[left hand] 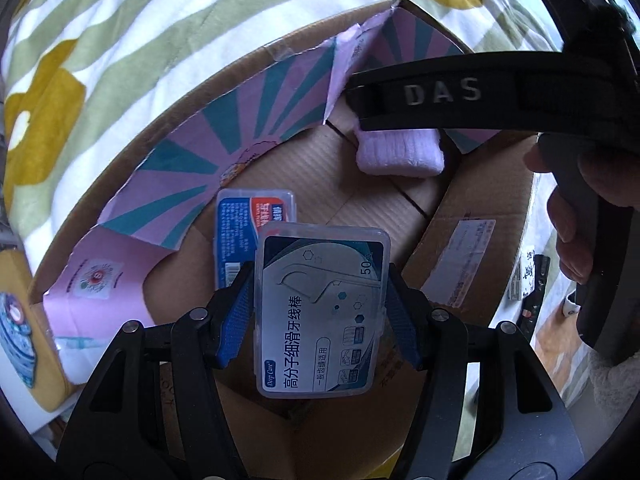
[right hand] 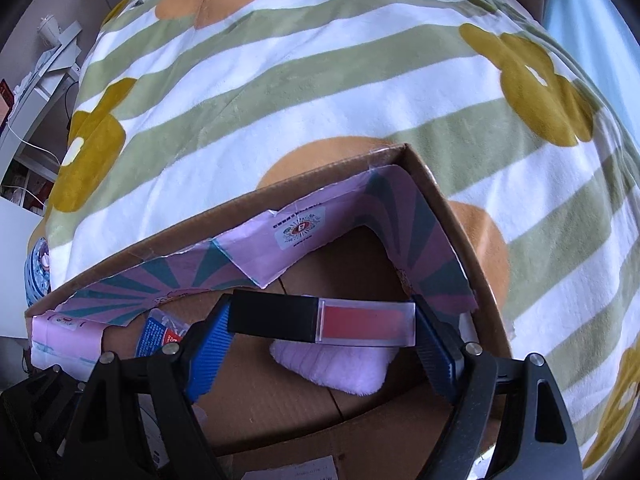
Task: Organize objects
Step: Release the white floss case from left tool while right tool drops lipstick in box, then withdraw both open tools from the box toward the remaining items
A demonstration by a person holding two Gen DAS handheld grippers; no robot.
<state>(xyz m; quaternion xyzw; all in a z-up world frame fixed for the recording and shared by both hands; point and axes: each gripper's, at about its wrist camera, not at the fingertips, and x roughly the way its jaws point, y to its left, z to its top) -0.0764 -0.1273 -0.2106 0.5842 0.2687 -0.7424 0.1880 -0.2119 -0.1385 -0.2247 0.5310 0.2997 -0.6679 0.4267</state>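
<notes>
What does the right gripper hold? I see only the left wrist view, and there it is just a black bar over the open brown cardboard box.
Observer: The right gripper is shut on a lip gloss tube with a black cap and a clear body of red gloss. The pads hold it by its two ends.
Operator: Is the tube lying in the box?
Observer: No. It lies crosswise between the pads over the inside of the cardboard box, not on the floor.
Operator: What is beneath it?
Observer: The fluffy lilac pad on the box floor shows right below the tube.
</notes>
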